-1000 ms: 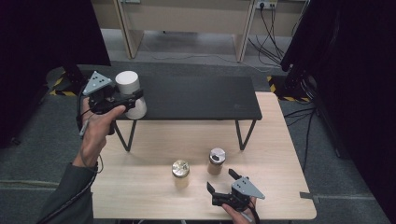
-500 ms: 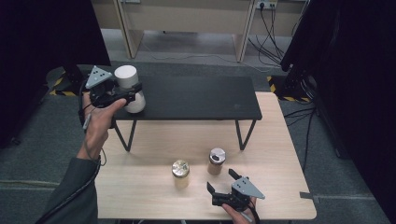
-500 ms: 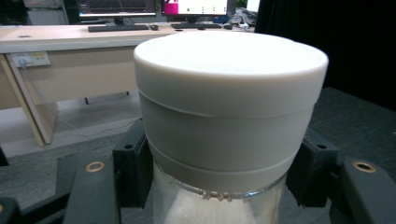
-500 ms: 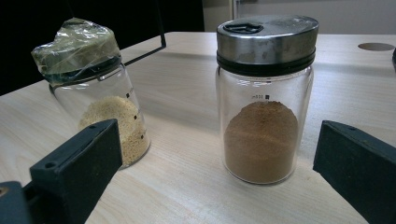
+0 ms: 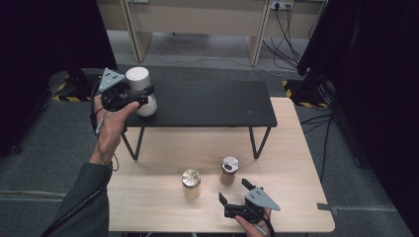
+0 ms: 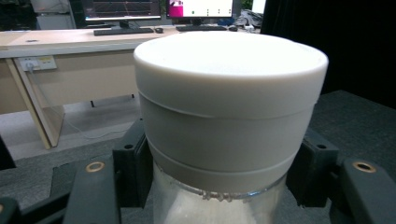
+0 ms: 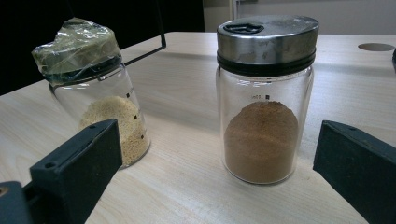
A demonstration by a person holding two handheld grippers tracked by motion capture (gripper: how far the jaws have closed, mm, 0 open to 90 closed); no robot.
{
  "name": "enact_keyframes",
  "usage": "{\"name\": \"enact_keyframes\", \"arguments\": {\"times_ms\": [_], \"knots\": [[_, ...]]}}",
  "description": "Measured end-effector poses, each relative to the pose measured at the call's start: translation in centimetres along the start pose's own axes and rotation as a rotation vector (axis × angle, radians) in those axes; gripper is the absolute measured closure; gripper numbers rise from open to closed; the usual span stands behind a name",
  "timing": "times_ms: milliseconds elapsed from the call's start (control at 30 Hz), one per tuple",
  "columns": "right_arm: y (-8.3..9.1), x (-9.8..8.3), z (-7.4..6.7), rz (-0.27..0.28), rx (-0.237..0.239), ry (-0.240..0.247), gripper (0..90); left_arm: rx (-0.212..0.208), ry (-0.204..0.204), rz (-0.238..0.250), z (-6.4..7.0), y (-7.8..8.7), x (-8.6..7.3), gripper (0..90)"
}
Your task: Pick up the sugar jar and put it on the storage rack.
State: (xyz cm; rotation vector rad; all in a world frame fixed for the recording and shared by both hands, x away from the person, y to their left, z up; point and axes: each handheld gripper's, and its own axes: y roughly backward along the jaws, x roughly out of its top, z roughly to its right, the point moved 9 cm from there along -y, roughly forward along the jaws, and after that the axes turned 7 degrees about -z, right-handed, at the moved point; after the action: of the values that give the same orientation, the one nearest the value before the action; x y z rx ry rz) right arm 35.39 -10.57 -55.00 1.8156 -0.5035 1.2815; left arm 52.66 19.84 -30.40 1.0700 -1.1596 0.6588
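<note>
My left gripper [image 5: 137,97] [image 6: 222,179] is shut on a clear glass jar with a wide white lid [image 5: 141,89] [image 6: 229,93]. Its black jaws press on the jar from both sides just under the lid. The jar is at the left end of the black shelf [image 5: 207,103]; whether it rests on the shelf I cannot tell. Near the wooden table's [image 5: 291,163] front edge my right gripper [image 5: 232,191] [image 7: 219,172] stands open. Just ahead of it are a silver-lidded jar of brown powder [image 5: 229,169] [image 7: 264,107] and a jar of yellowish grains with a wrapped lid [image 5: 191,181] [image 7: 95,98].
The black shelf stands on thin legs across the far half of the wooden table. Grey carpet surrounds the table, with desk legs and cables [image 5: 289,29] at the back. A person's left forearm in a grey sleeve [image 5: 86,197] reaches in from the bottom left.
The left hand, with the white-lidded jar in the gripper, has shifted slightly away and to the right over the shelf's left end. The right gripper has stayed in place.
</note>
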Motion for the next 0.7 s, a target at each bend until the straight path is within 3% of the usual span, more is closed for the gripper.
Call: {"name": "enact_keyframes", "arguments": {"times_ms": [700], "knots": [[0.01, 0.00, -0.03, 0.001, 0.002, -0.001, 1.3, 0.023, -0.002, 0.008, -0.43, -0.88, -0.55, 35.1]]}}
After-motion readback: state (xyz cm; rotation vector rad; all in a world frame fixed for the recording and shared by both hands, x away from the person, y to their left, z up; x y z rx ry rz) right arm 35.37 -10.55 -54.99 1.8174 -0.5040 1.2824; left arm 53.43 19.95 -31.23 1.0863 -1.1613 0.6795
